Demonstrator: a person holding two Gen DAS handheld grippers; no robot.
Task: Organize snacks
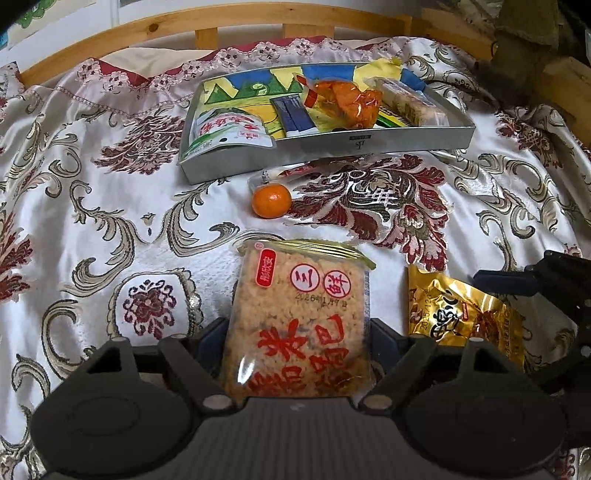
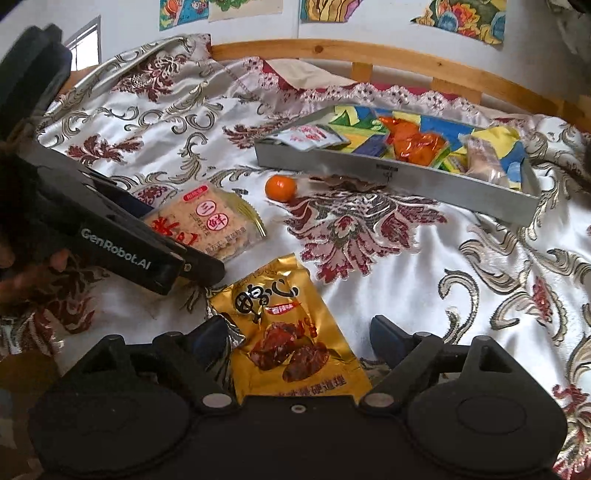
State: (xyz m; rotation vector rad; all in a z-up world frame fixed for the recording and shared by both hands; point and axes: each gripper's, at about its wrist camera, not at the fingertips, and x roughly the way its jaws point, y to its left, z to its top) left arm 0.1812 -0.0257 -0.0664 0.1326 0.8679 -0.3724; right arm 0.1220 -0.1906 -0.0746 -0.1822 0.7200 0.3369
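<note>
Satin bedspread (image 1: 110, 206) with maroon and gold scrollwork covers a bed with a wooden headboard rail (image 1: 147, 33); coloured drawings hang on the wall behind. Toward the headboard lies a shallow grey tray (image 1: 332, 151) holding a white-green pouch (image 1: 225, 131), a dark blue packet (image 1: 291, 112), an orange-wrapped snack (image 1: 347, 101) and a clear-wrapped bar (image 1: 410, 101). Just in front of the tray sits a mandarin (image 1: 271, 201) beside a clear wrapper (image 1: 295, 173). The left gripper (image 1: 297, 339) has its fingers pressed against both sides of a rice cracker pack (image 1: 299, 314) lying on the bedspread. Just beside it, the right gripper (image 2: 299, 332) stands spread wide around a gold snack packet (image 2: 291, 332), one finger at the packet's crumpled edge, the other apart from it.
</note>
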